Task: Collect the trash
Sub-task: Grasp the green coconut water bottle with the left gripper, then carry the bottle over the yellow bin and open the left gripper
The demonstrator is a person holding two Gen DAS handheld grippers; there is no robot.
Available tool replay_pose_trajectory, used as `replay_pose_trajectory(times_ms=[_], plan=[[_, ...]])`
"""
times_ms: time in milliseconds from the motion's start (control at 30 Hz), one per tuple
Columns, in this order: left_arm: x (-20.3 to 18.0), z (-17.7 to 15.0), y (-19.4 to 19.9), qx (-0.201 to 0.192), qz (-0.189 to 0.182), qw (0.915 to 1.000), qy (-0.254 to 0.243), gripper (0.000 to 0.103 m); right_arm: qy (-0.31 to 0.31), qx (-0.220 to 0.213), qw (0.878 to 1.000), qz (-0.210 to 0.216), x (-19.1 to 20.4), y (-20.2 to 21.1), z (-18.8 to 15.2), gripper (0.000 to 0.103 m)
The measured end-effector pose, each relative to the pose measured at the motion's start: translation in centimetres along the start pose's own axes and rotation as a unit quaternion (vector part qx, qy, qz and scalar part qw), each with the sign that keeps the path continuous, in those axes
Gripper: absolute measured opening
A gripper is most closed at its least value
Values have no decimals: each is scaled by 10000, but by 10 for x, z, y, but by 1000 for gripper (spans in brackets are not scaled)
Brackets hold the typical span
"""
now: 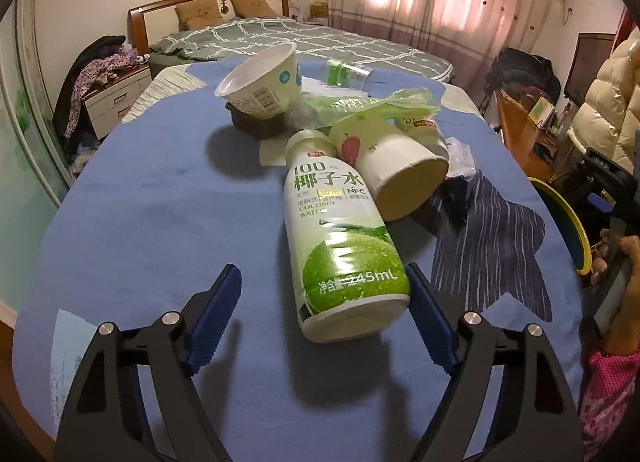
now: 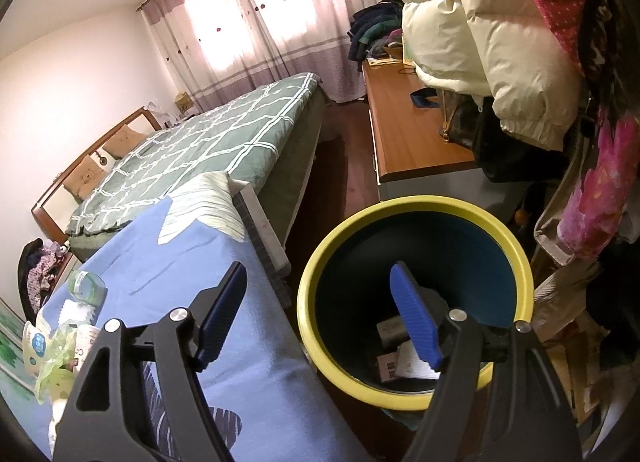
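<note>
Bin [image 2: 416,398]: round, yellow rim, dark interior; holds paper scraps, one boxy piece. Right gripper [image 2: 324,310]: fingers spread, empty, right finger over the bin mouth. Left gripper [image 1: 322,314]: fingers spread, empty. Coconut-water bottle [image 1: 340,238]: glossy plastic, lying on the blue cloth [image 1: 160,202], base between the fingertips. Paper cup [image 1: 396,166]: tipped, touching the bottle beyond them.

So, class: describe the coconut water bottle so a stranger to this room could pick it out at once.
Start at the blue cloth in front of the bed. In the trash pile on it, the bottle lies on its side nearest the open left gripper, base toward it. Unlike the paper cup touching it, it has a green coconut picture and "245mL" on it.
</note>
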State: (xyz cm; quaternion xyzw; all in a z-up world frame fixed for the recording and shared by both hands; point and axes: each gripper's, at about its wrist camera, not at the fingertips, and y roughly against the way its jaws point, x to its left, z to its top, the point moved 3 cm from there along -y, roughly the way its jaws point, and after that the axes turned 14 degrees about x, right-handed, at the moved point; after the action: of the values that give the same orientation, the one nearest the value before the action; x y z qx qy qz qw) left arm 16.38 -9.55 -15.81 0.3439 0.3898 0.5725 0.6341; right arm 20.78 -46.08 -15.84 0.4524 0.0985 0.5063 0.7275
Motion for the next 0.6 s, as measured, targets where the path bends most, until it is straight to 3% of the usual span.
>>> replay_pose_trajectory(times_ms=[67,167,333,600], plan=[[-3,0,-3,19,6,10000,-43,73,-2,-6,10000,10,0,1,0,71],[-4,0,-7,78,-99,9999,-86,55,4,-8,10000,13,-1,2,-1,71],[0,2,4,-86,-43,9997,-240,55,0,-3,10000,9,-1,1,-1,71],[10,23,56,-707,75,9965,-431,53,0,-6,10000,16,-1,1,-1,71]])
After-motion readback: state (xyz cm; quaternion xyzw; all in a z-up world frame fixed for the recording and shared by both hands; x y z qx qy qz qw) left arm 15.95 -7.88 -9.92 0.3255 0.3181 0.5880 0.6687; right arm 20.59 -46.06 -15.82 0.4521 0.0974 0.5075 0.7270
